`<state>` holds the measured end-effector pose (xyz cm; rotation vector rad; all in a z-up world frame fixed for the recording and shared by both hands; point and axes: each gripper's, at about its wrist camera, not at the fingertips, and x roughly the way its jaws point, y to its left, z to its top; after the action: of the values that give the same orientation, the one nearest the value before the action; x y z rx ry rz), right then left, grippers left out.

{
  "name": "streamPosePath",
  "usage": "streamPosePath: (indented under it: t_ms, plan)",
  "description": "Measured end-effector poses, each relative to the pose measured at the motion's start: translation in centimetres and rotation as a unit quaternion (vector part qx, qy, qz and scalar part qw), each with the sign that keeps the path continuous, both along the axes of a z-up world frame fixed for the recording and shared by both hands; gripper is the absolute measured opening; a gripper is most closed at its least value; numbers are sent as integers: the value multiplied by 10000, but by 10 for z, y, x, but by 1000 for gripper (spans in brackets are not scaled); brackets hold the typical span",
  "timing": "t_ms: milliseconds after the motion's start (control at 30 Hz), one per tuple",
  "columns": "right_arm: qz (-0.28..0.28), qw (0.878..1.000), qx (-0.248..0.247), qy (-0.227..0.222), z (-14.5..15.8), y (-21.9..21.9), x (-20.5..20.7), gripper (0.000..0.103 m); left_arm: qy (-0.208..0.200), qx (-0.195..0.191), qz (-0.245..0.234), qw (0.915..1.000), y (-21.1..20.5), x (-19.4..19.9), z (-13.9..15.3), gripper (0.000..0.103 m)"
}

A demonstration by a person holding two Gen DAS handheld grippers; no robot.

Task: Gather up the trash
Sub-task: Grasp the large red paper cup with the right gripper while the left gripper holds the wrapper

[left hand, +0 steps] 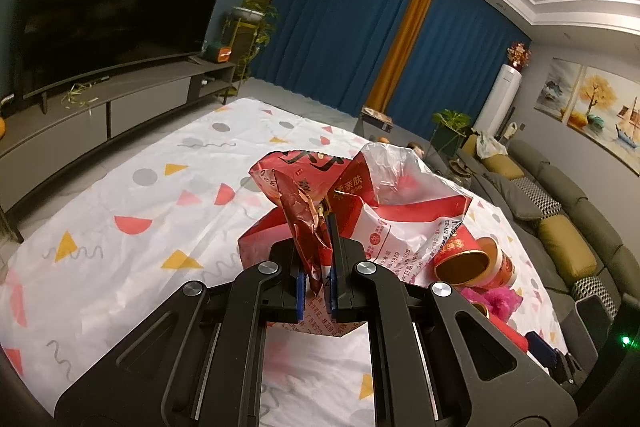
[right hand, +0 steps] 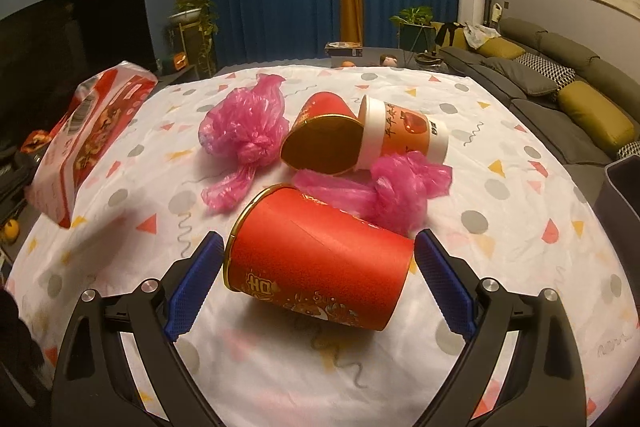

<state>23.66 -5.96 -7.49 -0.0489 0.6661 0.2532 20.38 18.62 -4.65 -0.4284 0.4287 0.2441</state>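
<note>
The left tool [left hand: 316, 247] is clamped narrowly on a crumpled red and white plastic wrapper [left hand: 360, 203], held up above the counter [left hand: 120, 187], whose cloth is bare out to its far and left edges. The right tool [right hand: 318, 281] stands wide, its pads either side of a red paper cup [right hand: 320, 263] without touching. The cup lies on its side, long axis running left to right, open mouth facing left. Beyond it lie two pink bags [right hand: 244, 131] and two more tipped cups [right hand: 320, 139].
</note>
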Motion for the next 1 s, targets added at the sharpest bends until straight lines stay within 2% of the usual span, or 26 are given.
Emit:
streamPosePath:
  t_ms: [467,700,800,1000]
  plan:
    - [-260,9995,77,140,-5,-11,3,92,-17,37,-108,9999,-2,3,-1,8]
    - [-349,9985,190,368,-10,-13,9,93,-32,42,-136,9999,-3,3,-2,8]
    - [-390,9981,279,392,-11,-17,10,85,-31,45,-139,9999,-3,4,-2,8]
    - [-364,9984,329,294,-8,-20,5,84,-50,82,-186,9998,-4,4,-2,8]
